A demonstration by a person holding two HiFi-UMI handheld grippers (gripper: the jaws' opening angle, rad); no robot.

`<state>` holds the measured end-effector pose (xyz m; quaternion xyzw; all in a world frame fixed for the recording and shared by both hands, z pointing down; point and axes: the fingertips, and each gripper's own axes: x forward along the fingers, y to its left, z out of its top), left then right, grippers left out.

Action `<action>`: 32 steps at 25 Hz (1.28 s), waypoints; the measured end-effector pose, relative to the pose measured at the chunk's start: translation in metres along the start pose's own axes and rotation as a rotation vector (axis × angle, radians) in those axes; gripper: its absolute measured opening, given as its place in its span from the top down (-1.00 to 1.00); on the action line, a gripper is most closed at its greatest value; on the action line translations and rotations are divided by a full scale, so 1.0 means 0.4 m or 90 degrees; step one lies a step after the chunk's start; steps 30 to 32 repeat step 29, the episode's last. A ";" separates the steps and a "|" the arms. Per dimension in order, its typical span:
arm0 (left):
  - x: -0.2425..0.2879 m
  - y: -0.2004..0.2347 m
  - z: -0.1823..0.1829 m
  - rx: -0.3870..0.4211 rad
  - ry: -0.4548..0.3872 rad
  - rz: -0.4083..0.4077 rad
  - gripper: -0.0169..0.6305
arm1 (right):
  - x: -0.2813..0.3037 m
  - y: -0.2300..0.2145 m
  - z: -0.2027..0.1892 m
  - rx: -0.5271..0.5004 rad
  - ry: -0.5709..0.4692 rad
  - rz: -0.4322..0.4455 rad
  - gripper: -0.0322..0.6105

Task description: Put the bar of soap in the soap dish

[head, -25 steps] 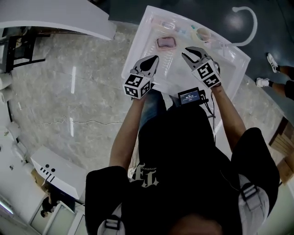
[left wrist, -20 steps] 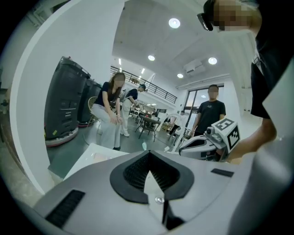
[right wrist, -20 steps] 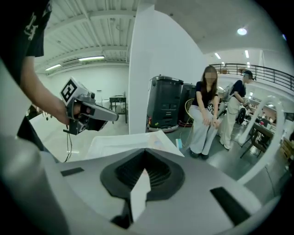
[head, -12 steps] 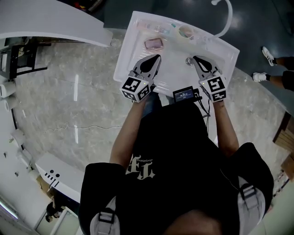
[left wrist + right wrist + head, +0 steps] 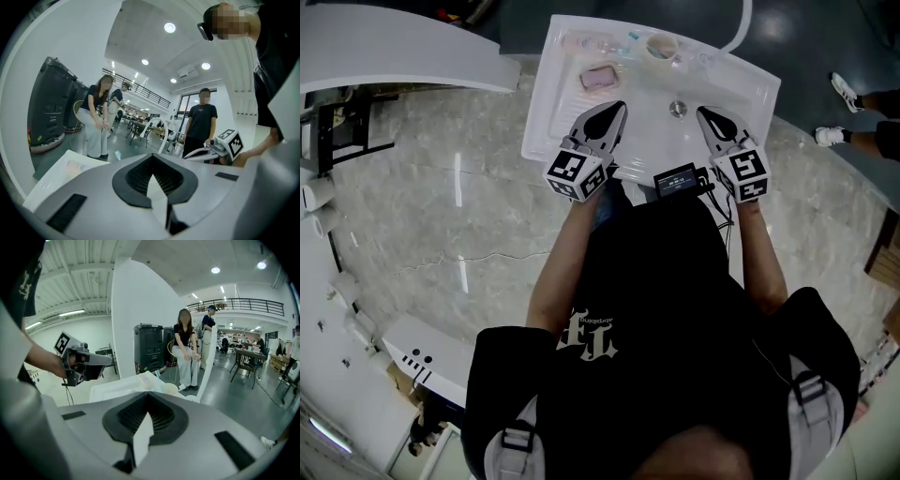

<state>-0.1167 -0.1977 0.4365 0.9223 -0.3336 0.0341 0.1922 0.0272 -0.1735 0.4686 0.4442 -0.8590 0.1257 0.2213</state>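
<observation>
A pink bar of soap (image 5: 598, 79) lies in a clear soap dish (image 5: 584, 86) on the left ledge of the white sink (image 5: 558, 103). My left gripper (image 5: 614, 108) hangs over the sink's near left part, short of the soap, jaws together and empty. My right gripper (image 5: 705, 114) hovers over the near right part, beside the drain (image 5: 678, 109), shut on nothing. In the left gripper view the shut jaws (image 5: 151, 157) point over the sink, with the soap (image 5: 77, 165) a faint pink patch at lower left. The right gripper view shows its shut jaws (image 5: 147, 397) and the left gripper (image 5: 84, 364).
A cup (image 5: 661, 45) and small items stand along the sink's back ledge, by a curved white faucet (image 5: 741, 28). A white curved counter (image 5: 412, 56) lies at the left. A small screen (image 5: 680, 180) hangs on my chest. Several people (image 5: 201, 122) stand beyond the sink.
Both grippers have drawn back from the soap dish toward the sink's near edge and risen. The right jaws, open a second ago, are shut. The soap stays in the dish.
</observation>
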 end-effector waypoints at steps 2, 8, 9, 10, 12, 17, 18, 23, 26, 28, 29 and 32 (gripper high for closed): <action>0.002 -0.006 -0.002 0.002 0.000 -0.001 0.92 | -0.005 0.001 -0.010 0.002 -0.001 -0.002 0.88; 0.016 -0.014 -0.006 0.010 0.001 -0.002 0.92 | -0.001 -0.005 -0.031 -0.007 0.008 0.007 0.88; 0.016 -0.016 -0.007 0.010 0.001 -0.001 0.92 | -0.002 -0.007 -0.032 -0.005 0.007 0.006 0.88; 0.016 -0.017 -0.008 0.010 0.002 -0.001 0.92 | -0.003 -0.009 -0.033 -0.003 0.006 0.005 0.88; 0.014 -0.019 -0.012 0.009 0.004 0.000 0.92 | -0.003 -0.009 -0.036 -0.002 0.007 0.005 0.88; 0.017 -0.017 -0.020 0.003 0.005 0.004 0.92 | 0.000 -0.010 -0.045 -0.002 0.011 0.010 0.88; 0.018 -0.017 -0.022 0.001 0.005 0.005 0.92 | 0.000 -0.010 -0.046 -0.001 0.012 0.011 0.88; 0.027 -0.019 -0.026 -0.004 0.008 0.004 0.92 | 0.002 -0.014 -0.061 0.002 0.021 0.011 0.88; 0.035 -0.029 -0.027 -0.004 0.011 -0.001 0.92 | 0.001 -0.018 -0.069 0.007 0.024 0.011 0.88; 0.039 -0.035 -0.025 -0.004 0.013 -0.005 0.92 | 0.001 -0.021 -0.071 0.009 0.026 0.011 0.88; 0.041 -0.037 -0.024 -0.004 0.014 -0.007 0.92 | 0.001 -0.023 -0.072 0.009 0.027 0.011 0.88; 0.041 -0.037 -0.024 -0.004 0.014 -0.007 0.92 | 0.001 -0.023 -0.072 0.009 0.027 0.011 0.88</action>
